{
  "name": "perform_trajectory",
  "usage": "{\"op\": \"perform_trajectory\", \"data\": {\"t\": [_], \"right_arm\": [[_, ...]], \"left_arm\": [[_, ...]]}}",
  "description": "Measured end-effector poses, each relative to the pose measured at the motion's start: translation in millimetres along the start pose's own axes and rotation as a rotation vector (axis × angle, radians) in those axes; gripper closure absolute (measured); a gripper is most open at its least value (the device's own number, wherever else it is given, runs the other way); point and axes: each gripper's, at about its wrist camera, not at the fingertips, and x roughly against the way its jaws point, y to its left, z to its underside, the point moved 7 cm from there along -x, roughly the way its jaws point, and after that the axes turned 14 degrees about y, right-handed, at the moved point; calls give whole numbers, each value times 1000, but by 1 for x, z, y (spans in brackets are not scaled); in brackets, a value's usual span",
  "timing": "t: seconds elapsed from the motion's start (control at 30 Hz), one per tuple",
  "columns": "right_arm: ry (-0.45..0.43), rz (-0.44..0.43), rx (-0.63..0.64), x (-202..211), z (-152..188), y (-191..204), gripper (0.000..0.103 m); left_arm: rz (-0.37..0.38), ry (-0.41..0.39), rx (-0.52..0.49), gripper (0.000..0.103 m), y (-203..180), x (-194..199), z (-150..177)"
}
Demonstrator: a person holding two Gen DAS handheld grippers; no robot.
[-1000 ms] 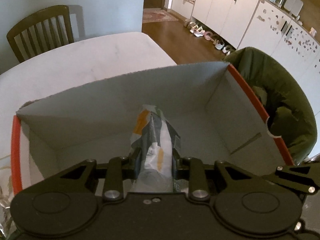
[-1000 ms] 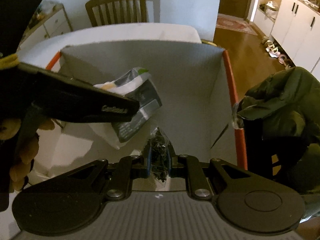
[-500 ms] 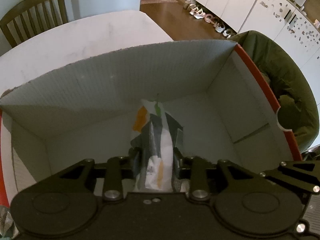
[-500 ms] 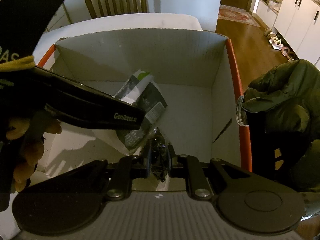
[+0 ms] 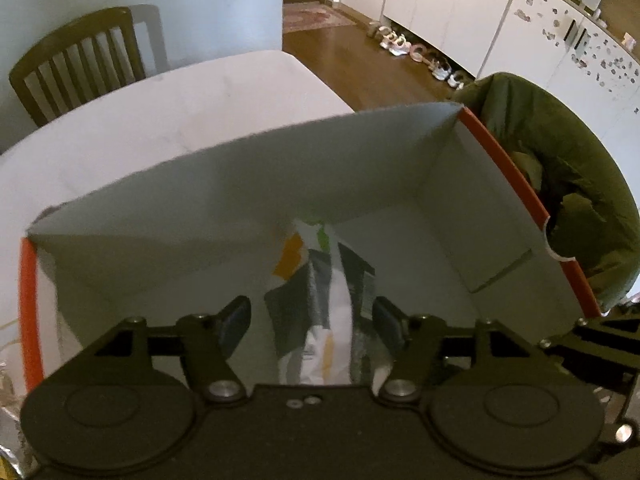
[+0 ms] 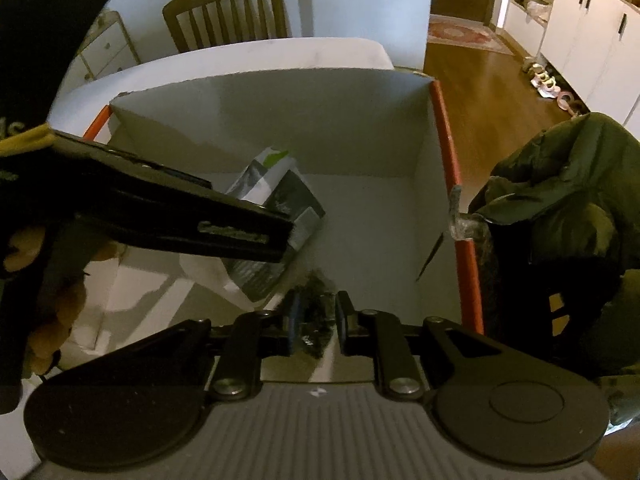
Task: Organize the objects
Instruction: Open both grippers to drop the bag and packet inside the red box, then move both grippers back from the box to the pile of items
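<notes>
Nearest in the left wrist view, the left tongs (image 5: 310,316) point steeply down into an open cardboard box (image 5: 168,200). Their jaws have just been opening and now stand apart, with a clear gap on each side of the printed packet (image 5: 320,304) that stands between them; the blue pads do not press on it. The packet, white and grey with orange and green patches, sits inside the box, its upper end toward the far wall.

In the right wrist view, the right tongs (image 6: 316,322) are nearly closed on a small dark crinkled bundle (image 6: 316,312), held just above the box's near edge; what the bundle is cannot be told. To the left, the body of the left tongs crosses the picture, gripped by a hand (image 6: 44,320) in a yellowish glove, and the packet shows past its tip, down on the box floor.

The box has pale inner walls and orange-red edges along its left and right rims. It stands on a white desk (image 5: 160,120). Just beside the box's right wall a dark green jacket (image 6: 568,184) is draped over something hidden.

Farther off, a brown slatted wooden chair (image 6: 232,12) stands at the desk's far side against a pale wall. Beyond lie a wooden floor (image 5: 360,64), a row of shoes (image 5: 416,54) and white cabinets (image 5: 440,8).
</notes>
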Motion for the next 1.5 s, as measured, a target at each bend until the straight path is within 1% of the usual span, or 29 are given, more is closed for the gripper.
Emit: {"op": "perform_trajectory", "data": {"t": [0.1, 0.43, 0.57, 0.7, 0.83, 0.9, 1.07, 1.17, 1.2, 1.3, 1.37, 1.4, 1.43, 1.5], "right_arm": [[-22, -5, -5, 6, 1, -1, 85], [-97, -34, 0, 36, 8, 8, 85], [-124, -43, 3, 48, 11, 12, 85], [-150, -55, 4, 62, 16, 19, 85], [-180, -54, 1, 75, 22, 27, 85], [-194, -58, -4, 82, 25, 31, 85], [-234, -38, -10, 99, 33, 44, 85], [-248, -52, -22, 106, 37, 53, 84], [-254, -56, -23, 109, 39, 56, 82], [-273, -70, -31, 116, 43, 67, 73], [-283, -82, -39, 121, 46, 75, 70], [-285, -81, -42, 122, 46, 79, 65], [-290, -79, -43, 123, 47, 84, 57], [-301, -75, -44, 125, 49, 93, 52]], "left_arm": [[11, -24, 19, 30, 4, 10, 1], [49, -120, 36, 30, 13, 53, 15], [58, -161, 24, 30, 17, 73, 25], [53, -213, 15, 30, 22, 95, 39], [70, -253, 24, 30, 31, 114, 55], [69, -271, 27, 29, 38, 123, 66], [74, -307, 32, 28, 58, 144, 94], [67, -329, 38, 25, 71, 156, 110], [67, -338, 41, 24, 76, 161, 116], [62, -354, 55, 24, 92, 169, 128], [63, -364, 65, 23, 102, 175, 135], [66, -368, 71, 21, 108, 178, 139], [68, -371, 76, 21, 114, 180, 142], [65, -378, 86, 19, 127, 184, 149]]}}
